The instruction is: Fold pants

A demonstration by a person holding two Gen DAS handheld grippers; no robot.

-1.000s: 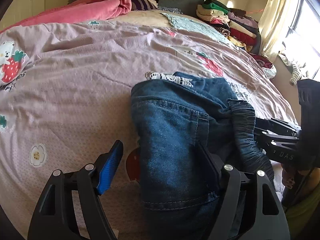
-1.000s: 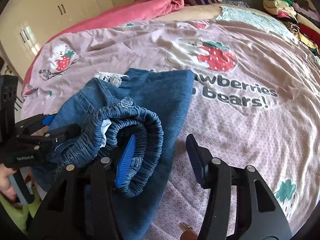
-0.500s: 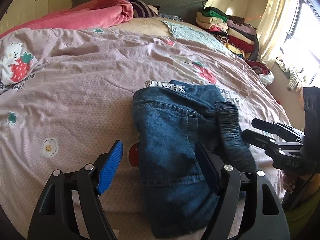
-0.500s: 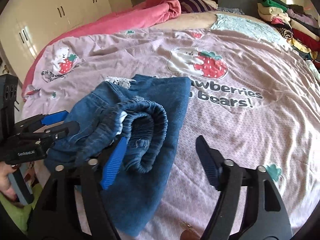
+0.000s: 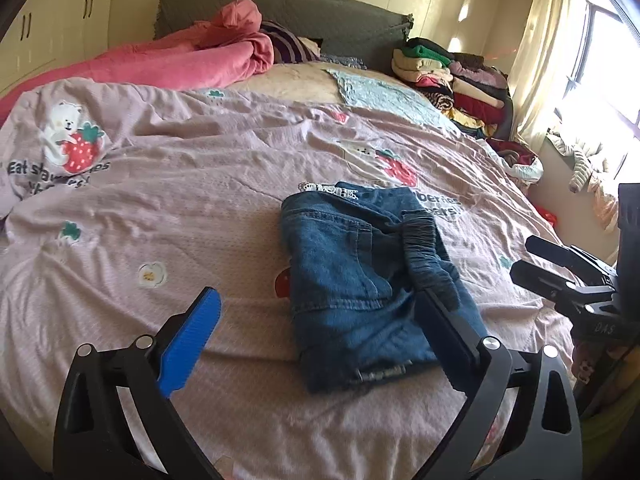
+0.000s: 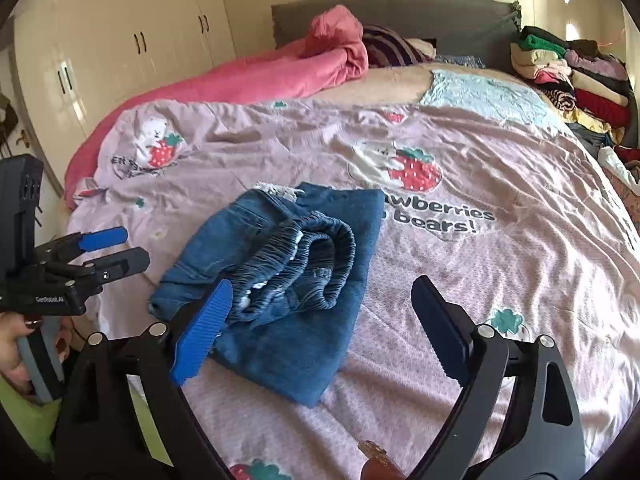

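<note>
Left gripper (image 5: 316, 334) and right gripper (image 6: 320, 320), jaws apart and empty, hang just short of the pants (image 5: 360, 280), which lie folded into a compact bundle on the bedspread (image 5: 160, 184) (waistband (image 6: 320, 252) bunched on top); only tidying appears left.

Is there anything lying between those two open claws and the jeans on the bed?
Nothing visible does. The folded jeans lie alone on the pink bedspread. The left tool and the right tool are both open right at the near edge of the jeans. The clothes pile sits far off by the headboard.
</note>
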